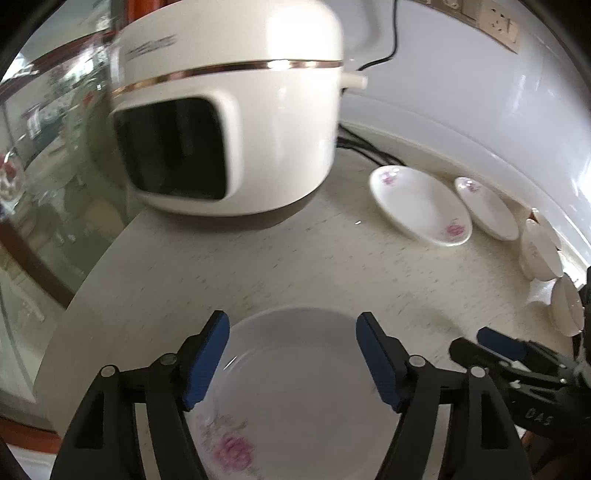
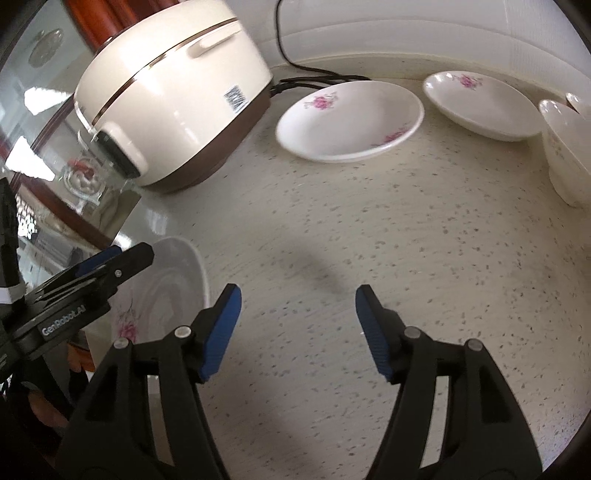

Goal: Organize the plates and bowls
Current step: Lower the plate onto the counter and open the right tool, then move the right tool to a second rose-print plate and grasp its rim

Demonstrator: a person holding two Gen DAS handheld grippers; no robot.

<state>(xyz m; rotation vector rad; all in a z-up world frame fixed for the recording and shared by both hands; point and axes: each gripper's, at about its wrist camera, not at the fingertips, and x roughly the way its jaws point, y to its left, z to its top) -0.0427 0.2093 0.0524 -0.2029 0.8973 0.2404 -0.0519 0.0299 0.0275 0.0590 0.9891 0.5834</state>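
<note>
A white plate with pink flowers (image 1: 295,387) lies at the counter's near left edge, under and between the fingers of my open left gripper (image 1: 293,358); it also shows in the right wrist view (image 2: 162,291). Two more flowered plates (image 1: 421,205) (image 1: 487,206) lie by the back wall, also in the right wrist view (image 2: 349,120) (image 2: 484,105). White bowls (image 1: 539,251) (image 1: 565,306) stand at the right, one seen in the right wrist view (image 2: 567,147). My right gripper (image 2: 297,321) is open and empty above bare counter, right of the near plate.
A white rice cooker (image 1: 229,122) stands at the back left, its black cord (image 2: 314,79) running along the wall. A glass panel and wooden frame (image 1: 40,206) border the counter's left edge. A wall socket (image 1: 500,26) is at the upper right.
</note>
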